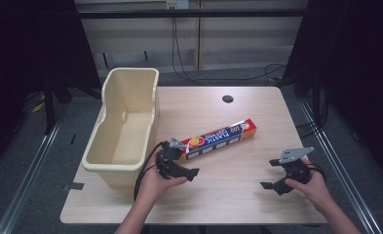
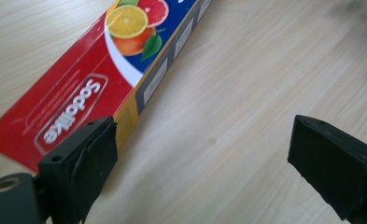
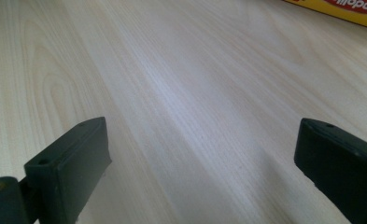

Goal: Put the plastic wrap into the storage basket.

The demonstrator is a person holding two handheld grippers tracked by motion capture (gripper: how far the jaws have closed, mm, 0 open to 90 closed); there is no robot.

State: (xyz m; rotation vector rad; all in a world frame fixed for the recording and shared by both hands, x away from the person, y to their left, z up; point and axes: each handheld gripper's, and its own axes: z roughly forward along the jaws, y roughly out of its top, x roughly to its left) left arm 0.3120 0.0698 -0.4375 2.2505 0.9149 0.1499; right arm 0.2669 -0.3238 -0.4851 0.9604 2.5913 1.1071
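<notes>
A: Where's the box (image 1: 217,139)?
B: Flat on the table (image 1: 238,190), just right of the bin (image 1: 125,122).
A: And the 2 grippers?
B: Left gripper (image 2: 200,154) has its jaws wide apart, 1 jaw beside the box's near end. Right gripper (image 3: 200,163) is spread wide too, over bare wood, well apart from it.

Far end of the plastic wrap box (image 2: 102,70) cut off by the top edge in the left gripper view, its near corner hidden behind the left jaw, small print on the box's side panels too blurred to be read, only a yellow strip of the box (image 3: 340,10) seen at the top edge in the right gripper view, a dark blur left unidentified right of the box in the left gripper view.
</notes>
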